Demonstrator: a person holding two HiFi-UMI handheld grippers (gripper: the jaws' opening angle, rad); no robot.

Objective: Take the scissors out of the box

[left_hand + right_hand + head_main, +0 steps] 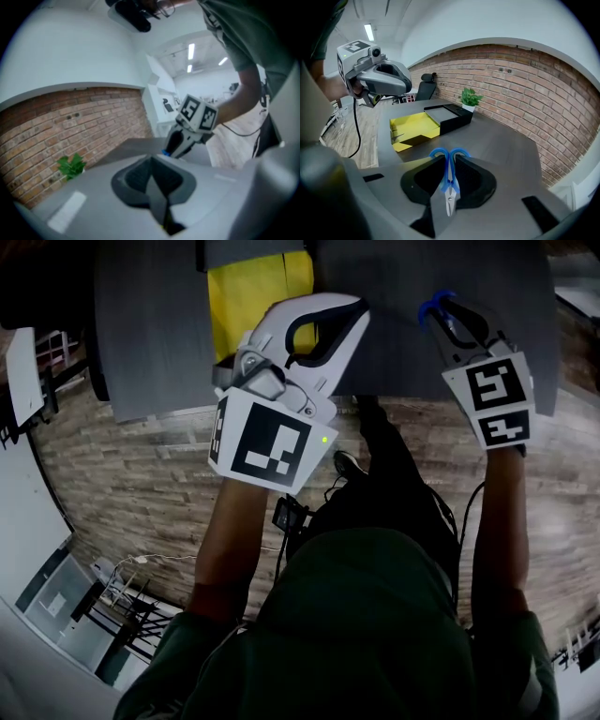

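Scissors (pixel 449 194) clamped in right gripper (pixel 449 161), blue loops forward, out of yellow box (pixel 410 127), above table (pixel 501 140). Left gripper (pixel 151 165) pinched closed, empty. Best hold squeeze firm, lower flat onto bare table well apart from box, release only once resting

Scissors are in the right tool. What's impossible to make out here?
- Scissors blades: head view, hidden under the right tool; only blue handles show.
- Yellow box: head view, partly covered by the left tool.
- Box floor: right gripper view, partly behind its near wall.
- Left gripper view: box out of frame.
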